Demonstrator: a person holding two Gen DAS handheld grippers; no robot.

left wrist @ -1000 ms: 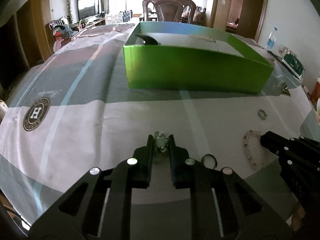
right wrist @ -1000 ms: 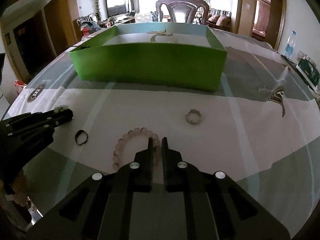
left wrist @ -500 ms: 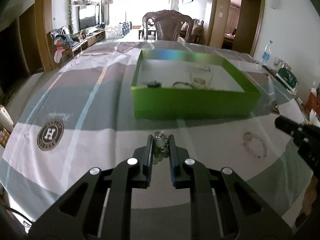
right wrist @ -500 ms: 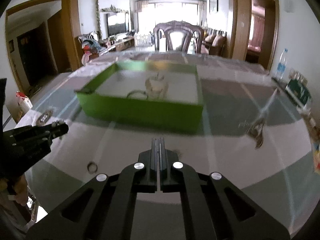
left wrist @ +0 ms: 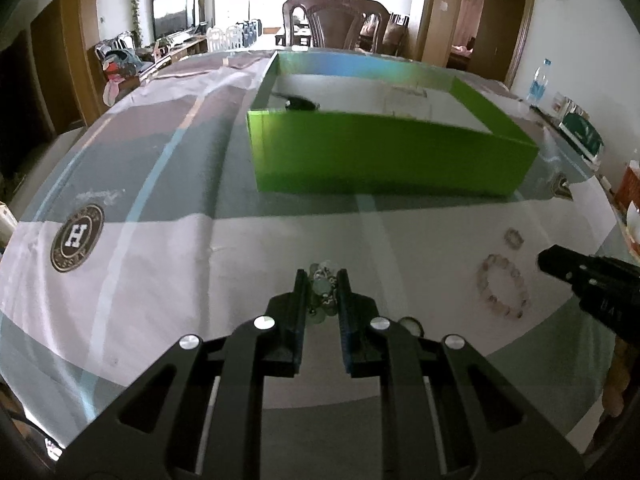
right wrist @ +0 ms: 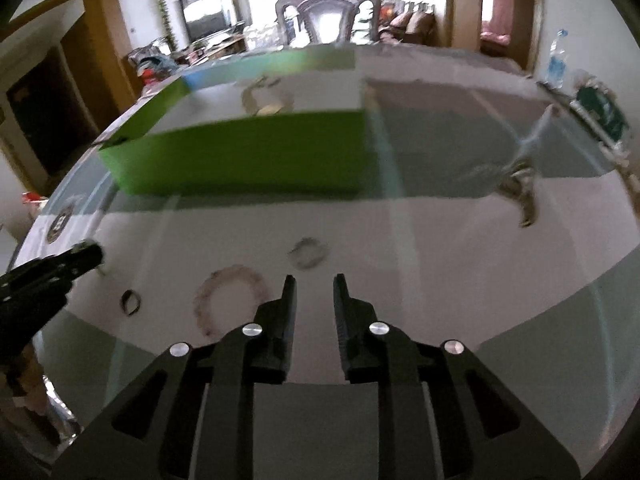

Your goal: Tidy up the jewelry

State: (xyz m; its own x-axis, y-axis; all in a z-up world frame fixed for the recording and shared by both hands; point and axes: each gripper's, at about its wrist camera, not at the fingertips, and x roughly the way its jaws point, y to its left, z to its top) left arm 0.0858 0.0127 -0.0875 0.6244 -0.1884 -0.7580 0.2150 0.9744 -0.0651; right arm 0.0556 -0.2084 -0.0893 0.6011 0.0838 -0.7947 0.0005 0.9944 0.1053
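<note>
Left claw (left wrist: 322, 276) is clenched on a small bunch of pale green beads w/ chain (left wrist: 323, 292), held just above the tablecloth (left wrist: 160, 280), near side of the green box (left wrist: 384, 152). In the box, at its left rear, a dark item (left wrist: 301, 103); can't tell what it is. Right of the left claw, on the cloth: a small ring (left wrist: 412, 325) just beside its right finger, then a pale bead bracelet (left wrist: 502, 290), then a silver ring (left wrist: 513, 238) a bit further back. Right claw (right wrist: 315, 280) has just been opening; jaws now apart, nothing btwn them. In its blurred view the bracelet lies just left of the fingers, silver ring (right wrist: 307, 253) just ahead, dark ring (right wrist: 131, 302) further left, near the left claw's tip. Box sits beyond, left of centre.
</note>
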